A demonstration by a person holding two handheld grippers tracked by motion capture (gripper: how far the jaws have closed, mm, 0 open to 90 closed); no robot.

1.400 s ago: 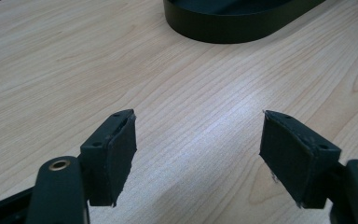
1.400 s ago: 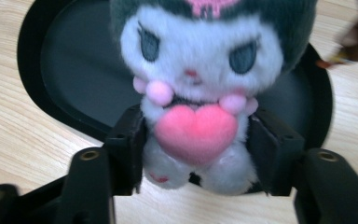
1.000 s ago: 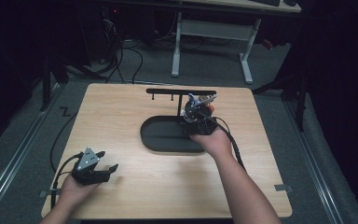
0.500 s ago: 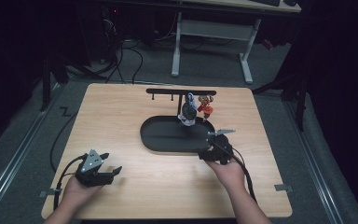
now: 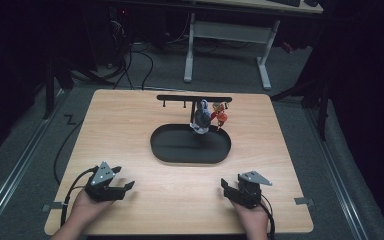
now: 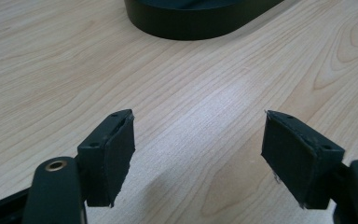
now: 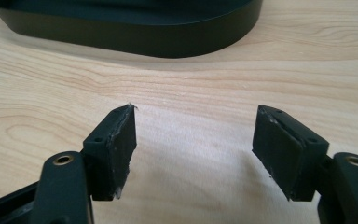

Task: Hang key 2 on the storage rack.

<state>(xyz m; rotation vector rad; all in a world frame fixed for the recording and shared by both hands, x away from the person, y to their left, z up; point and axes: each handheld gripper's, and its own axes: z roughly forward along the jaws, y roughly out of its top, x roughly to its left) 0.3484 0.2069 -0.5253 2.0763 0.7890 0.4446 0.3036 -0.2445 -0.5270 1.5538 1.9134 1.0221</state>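
Near the front edge of the wooden surface [image 5: 145,120], both tools rested low, apart from everything: left gripper [image 5: 122,189] and right gripper [image 5: 228,189], jaws spread wide on each, nothing held, probably parked between moves. Farther back, centred, sat a black oval tray [image 5: 166,147], its rim just ahead of both sets of jaws in the gripper views. Behind it stood a black rack [image 5: 180,98] with small keychain-like trinkets [image 5: 201,120] hung over the tray, too small to identify. Nothing between grippers and tray.
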